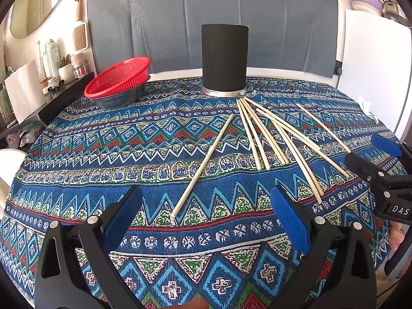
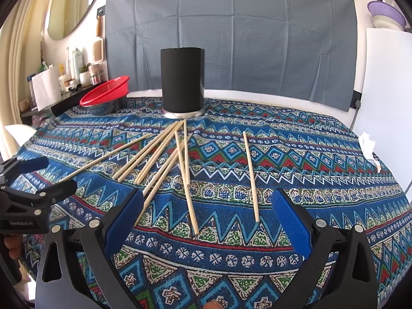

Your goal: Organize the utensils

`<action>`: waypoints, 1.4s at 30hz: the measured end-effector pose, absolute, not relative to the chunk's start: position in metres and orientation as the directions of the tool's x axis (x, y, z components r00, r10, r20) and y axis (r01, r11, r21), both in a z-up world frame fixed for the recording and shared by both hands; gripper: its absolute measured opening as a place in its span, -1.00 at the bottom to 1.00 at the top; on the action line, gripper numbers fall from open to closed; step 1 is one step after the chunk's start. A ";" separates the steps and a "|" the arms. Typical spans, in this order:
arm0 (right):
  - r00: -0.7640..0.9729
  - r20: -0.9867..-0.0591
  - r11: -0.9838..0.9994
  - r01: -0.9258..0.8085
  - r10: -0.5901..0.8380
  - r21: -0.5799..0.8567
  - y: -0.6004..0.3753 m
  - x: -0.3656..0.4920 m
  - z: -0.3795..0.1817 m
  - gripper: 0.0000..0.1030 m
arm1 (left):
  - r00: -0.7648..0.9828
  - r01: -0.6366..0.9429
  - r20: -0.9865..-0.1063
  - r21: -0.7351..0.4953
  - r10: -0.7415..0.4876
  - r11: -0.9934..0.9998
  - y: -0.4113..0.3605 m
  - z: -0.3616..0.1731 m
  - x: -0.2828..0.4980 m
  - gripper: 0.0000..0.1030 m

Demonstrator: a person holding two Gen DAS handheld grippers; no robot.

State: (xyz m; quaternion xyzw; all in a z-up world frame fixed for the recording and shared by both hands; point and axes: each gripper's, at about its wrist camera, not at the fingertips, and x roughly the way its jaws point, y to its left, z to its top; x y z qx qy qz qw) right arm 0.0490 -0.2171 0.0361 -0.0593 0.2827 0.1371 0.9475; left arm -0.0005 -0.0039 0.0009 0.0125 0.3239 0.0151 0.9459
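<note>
Chopsticks: wooden chopsticks [image 1: 260, 134] are lying loose on the patterned tablecloth [image 1: 154, 154], none yet standing in the black cylindrical holder [image 1: 224, 58].
Left gripper: the left gripper [image 1: 206, 221] is hovering low over the cloth with its blue pads spread wide and nothing between them.
Right gripper: the right gripper [image 2: 206, 221] is likewise gaping wide and carrying nothing.
Nearest to left: a single chopstick [image 1: 204, 164] is lying apart from the rest, its near tip just ahead of the pads, the shaft running toward 1 o'clock.
Nearest to right: a lone chopstick [image 2: 251, 177] is pointing toward 12 o'clock; the crossed fan [image 2: 164, 154] is spreading at 11 o'clock.
Holder: it is standing upright on a metal base at 12 o'clock in both views, touching or nearly touching the fan's far tips.
Bystander: a red colander [image 1: 118, 77] is sitting at 10 o'clock, well apart.
Risk: thin round sticks are likely rolling or pivoting when pinched flat on soft cloth; grabbing into the overlapping fan is risking lifting two at once or flicking neighbours; a long stick swung carelessly could be tipping the holder.
</note>
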 end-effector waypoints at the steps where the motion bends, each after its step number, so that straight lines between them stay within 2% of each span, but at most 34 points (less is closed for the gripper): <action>1: 0.806 -0.554 0.959 -0.278 0.208 -0.045 -0.217 0.049 0.036 0.85 | 0.789 -0.016 -0.613 0.042 0.038 0.999 -0.005 0.001 0.000 0.89; 3: 0.809 -0.557 0.962 -0.265 0.185 -0.065 -0.215 0.049 0.036 0.85 | 0.785 0.016 -0.619 0.037 0.010 0.999 -0.006 0.002 0.001 0.89; 9: 0.784 -0.605 0.959 -0.257 0.138 -0.115 -0.212 0.055 0.037 0.85 | 0.759 0.033 -0.651 0.087 0.031 0.996 -0.006 0.005 0.011 0.89; 17: 0.790 -0.612 0.947 -0.227 0.041 -0.229 -0.217 0.078 0.059 0.85 | 0.719 0.086 -0.695 0.112 0.017 0.990 -0.004 0.027 0.038 0.89; 27: 0.641 -0.763 0.950 -0.282 0.083 -0.133 -0.224 0.144 0.067 0.85 | 0.591 0.141 -0.806 0.084 -0.016 0.986 0.003 0.038 0.085 0.89; 30: 0.586 -0.805 0.951 -0.292 0.094 -0.101 -0.228 0.166 0.067 0.85 | 0.549 0.133 -0.835 0.101 0.011 0.986 0.008 0.034 0.100 0.89; 35: 0.488 -0.872 0.931 -0.336 0.045 -0.140 -0.223 0.198 0.053 0.85 | 0.499 0.147 -0.864 0.161 0.068 0.976 0.010 0.026 0.123 0.89; 42: 0.406 -0.913 0.938 -0.328 0.036 -0.109 -0.229 0.227 0.036 0.85 | 0.446 0.176 -0.894 0.122 0.032 0.977 0.004 0.013 0.145 0.89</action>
